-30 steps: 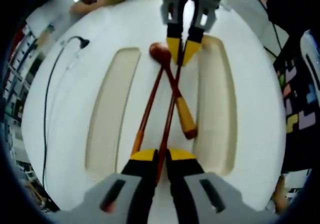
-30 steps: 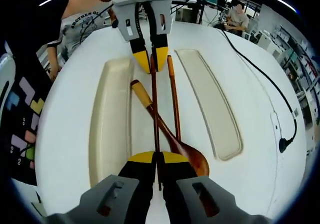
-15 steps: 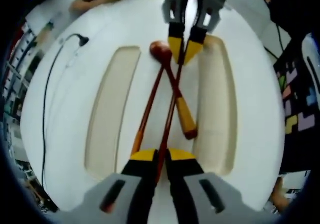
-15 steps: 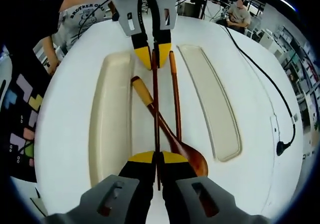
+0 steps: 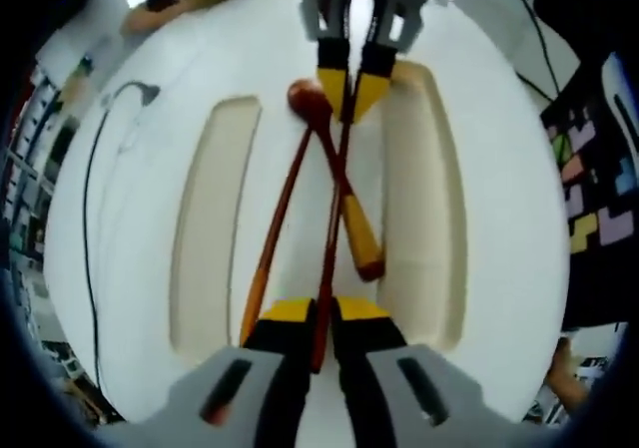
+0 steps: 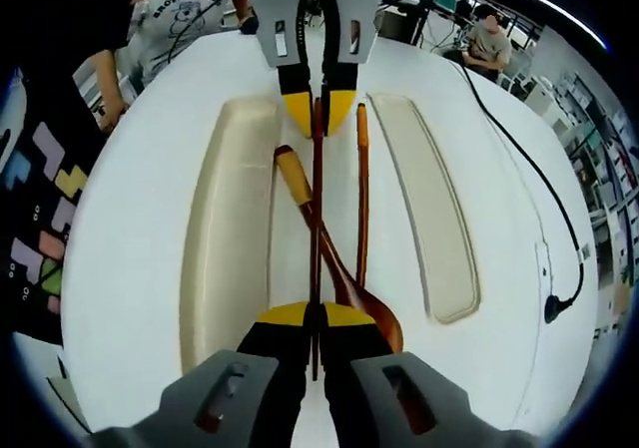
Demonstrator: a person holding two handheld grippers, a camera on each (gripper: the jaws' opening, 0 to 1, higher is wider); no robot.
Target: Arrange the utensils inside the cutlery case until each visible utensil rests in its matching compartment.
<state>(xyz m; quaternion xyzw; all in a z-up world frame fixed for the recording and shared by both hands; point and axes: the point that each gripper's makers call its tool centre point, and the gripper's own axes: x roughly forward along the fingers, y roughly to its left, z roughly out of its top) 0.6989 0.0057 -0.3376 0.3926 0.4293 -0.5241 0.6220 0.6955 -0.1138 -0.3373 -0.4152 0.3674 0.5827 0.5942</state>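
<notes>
A: Where are the utensils lying relative to the cutlery case (image 6: 140,268)?

B: On its raised white strip, between the two long cream compartments (image 6: 225,228). The spoon (image 6: 334,278) is lying diagonally there, beside one chopstick (image 6: 361,209).

A: And the grippers?

B: The left gripper (image 5: 318,313) is clenching one end of the second chopstick (image 5: 334,209). The right gripper (image 6: 313,316) is clenching its opposite end. That chopstick is crossing over the spoon's handle.
</notes>
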